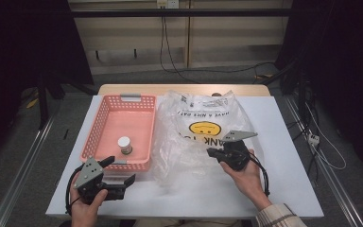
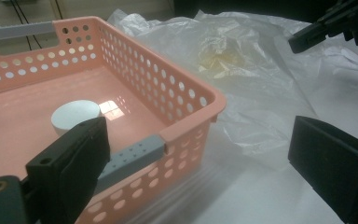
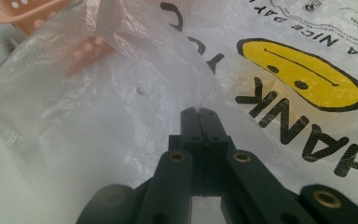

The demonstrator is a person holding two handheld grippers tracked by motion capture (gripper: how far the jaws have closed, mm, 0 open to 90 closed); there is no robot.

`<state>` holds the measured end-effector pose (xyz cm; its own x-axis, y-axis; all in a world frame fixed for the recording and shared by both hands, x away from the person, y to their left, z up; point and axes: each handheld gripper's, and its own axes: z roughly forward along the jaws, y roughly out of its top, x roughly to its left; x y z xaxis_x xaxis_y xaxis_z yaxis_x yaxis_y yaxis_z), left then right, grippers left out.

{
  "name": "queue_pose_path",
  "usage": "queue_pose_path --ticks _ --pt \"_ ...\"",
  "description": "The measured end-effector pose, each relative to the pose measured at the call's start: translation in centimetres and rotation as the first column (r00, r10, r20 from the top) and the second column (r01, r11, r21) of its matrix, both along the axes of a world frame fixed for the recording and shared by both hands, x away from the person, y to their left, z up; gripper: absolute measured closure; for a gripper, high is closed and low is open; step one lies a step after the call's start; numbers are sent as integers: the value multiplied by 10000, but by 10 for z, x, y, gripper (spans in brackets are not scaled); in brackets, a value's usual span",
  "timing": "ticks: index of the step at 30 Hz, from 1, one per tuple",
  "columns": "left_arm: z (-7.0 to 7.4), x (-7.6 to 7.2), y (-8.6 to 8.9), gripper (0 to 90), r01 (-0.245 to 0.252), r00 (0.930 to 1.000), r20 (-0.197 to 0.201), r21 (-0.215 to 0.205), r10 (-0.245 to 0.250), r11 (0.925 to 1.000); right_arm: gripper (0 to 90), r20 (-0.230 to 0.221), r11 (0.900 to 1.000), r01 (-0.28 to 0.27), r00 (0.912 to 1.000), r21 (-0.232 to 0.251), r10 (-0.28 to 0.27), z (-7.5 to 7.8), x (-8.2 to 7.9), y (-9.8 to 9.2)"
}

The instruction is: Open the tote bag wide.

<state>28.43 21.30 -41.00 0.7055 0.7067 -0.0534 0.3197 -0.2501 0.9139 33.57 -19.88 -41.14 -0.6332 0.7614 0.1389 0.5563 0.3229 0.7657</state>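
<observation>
At a white table (image 1: 283, 189), a person's right gripper (image 3: 200, 112), jaws pressed tight together, pinches a fold of the thin, crinkly translucent plastic bag (image 1: 194, 137) w/ a yellow smiley face and black lettering. The bag lies mid-table, just beside and touching a pink perforated plastic basket (image 1: 99, 127) w/ grey handles. Left gripper (image 2: 200, 154) hovers at the basket's near corner, jaws wide apart, gripping nothing. Inside the basket stands a small white round container (image 1: 125, 144).

A thin, see-through plastic bag (image 1: 203, 132) lies crumpled on the white surface (image 1: 283, 189), just beside the pink basket (image 1: 105, 124). It bears a yellow smiley face and black lettering. One fold is pinched up into a peak.
</observation>
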Motion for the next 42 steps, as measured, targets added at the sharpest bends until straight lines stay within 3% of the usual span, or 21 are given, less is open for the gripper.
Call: queue_pose_path --ticks 7,17,29,42 --pt "0 0 1 51 25 10000 10 -2 -25 10000 900 109 9997 -19 9999 258 16 5 2 -2" --pt "0 0 1 51 42 10000 12 -30 -42 10000 900 568 9967 -69 9984 814 23 23 8 -7" --pt "-2 1 3 51 -17 10000 -38 -16 17 10000 900 1160 9958 109 9930 907 -214 41 11 -7" --pt "-2 3 4 51 -22 10000 -30 -14 22 10000 900 1624 9904 102 9862 1377 -327 61 26 -5"
